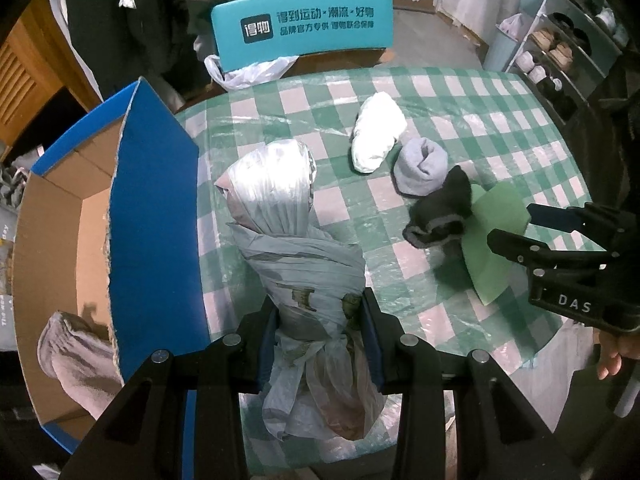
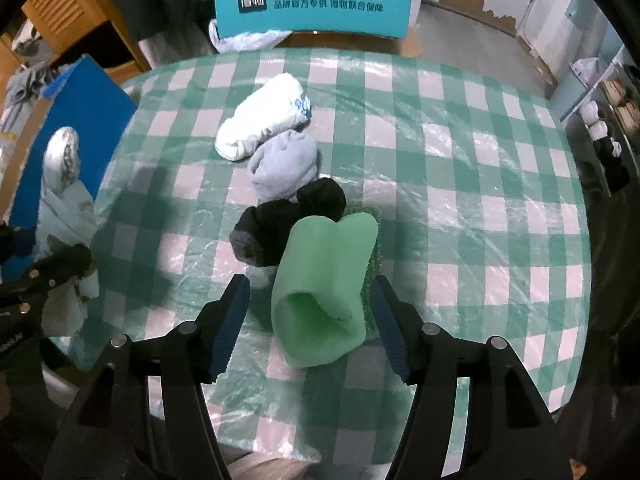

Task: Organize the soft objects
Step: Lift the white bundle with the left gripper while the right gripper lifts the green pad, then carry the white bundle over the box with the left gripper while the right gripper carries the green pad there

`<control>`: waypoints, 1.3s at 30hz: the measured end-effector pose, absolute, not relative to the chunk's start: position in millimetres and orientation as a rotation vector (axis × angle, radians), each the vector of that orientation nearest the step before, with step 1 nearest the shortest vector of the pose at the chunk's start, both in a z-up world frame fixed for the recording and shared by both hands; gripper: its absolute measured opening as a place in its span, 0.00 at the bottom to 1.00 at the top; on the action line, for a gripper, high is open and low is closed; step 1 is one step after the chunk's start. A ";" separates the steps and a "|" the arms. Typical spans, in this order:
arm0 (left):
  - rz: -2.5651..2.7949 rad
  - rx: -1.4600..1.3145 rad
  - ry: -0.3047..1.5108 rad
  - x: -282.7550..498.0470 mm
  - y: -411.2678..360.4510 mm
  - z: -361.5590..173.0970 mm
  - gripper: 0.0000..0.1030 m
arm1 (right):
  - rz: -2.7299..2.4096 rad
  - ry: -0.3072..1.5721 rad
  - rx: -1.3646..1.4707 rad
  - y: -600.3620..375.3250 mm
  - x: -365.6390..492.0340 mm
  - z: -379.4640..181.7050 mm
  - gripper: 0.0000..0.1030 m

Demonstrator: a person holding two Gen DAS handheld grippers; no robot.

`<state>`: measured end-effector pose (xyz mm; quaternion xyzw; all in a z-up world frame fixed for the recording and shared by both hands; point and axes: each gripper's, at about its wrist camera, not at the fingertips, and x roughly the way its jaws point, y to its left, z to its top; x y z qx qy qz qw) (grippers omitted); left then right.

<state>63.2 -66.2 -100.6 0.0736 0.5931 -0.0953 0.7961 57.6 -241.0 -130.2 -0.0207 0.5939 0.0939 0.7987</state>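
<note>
While closing on the task's main piece, grips the crinkled silver-grey plastic-wrapped bundle (image 1: 288, 240) at its knotted neck with the left gripper (image 1: 320, 344), blue-padded fingers pressed in on both sides of the knot. Probably takes it there because the tied neck is the narrowest, firmest part of a soft, slippery package. Holds the bundle's long body pointing away across the table edge, just beside the blue outer wall of the open cardboard box (image 1: 152, 200); cannot tell whether resting on the cloth or lifted clear of it. Reads as the carry-to-box step: shows one pinkish-grey rolled sock (image 1: 76, 356) already lying inside, which marks the box as the collecting place.

Straddles the pale green rolled foam sleeve (image 2: 324, 280) with the right gripper (image 2: 308, 320), fingers wide apart, one on each side, with a gap visible at both. Looks lined up for a squeeze across the sleeve's width, not yet made. Leaves the sleeve lying on the green-and-white checked, plastic-covered table (image 2: 480, 200), far end against the black rolled sock (image 2: 288, 220). Beyond that, touching in a row: the light grey rolled sock (image 2: 286, 164), then the white rolled sock with blue print (image 2: 264, 120). Would need a gentle close on the foam, since likely to flatten and nudge the black sock.
</note>
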 end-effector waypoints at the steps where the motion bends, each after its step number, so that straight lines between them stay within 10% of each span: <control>1: -0.203 0.158 1.277 64.4 -65.5 -102.4 0.37 | 0.198 1.278 -0.050 -240.6 59.1 -132.7 0.60; 9: -0.199 0.151 1.297 72.2 -63.3 -112.3 0.37 | 0.162 1.312 -0.079 -242.2 69.5 -155.0 0.60; 15: -0.211 0.151 1.297 73.8 -65.6 -112.2 0.37 | 0.163 1.335 -0.088 -245.8 71.2 -162.7 0.10; 18: -0.215 0.152 1.294 73.7 -66.3 -110.5 0.37 | 0.158 1.326 -0.081 -249.8 70.0 -160.2 0.05; 39: -0.200 0.169 1.192 58.2 -59.4 -67.1 0.37 | 0.216 1.154 -0.038 -235.5 50.4 -75.5 0.04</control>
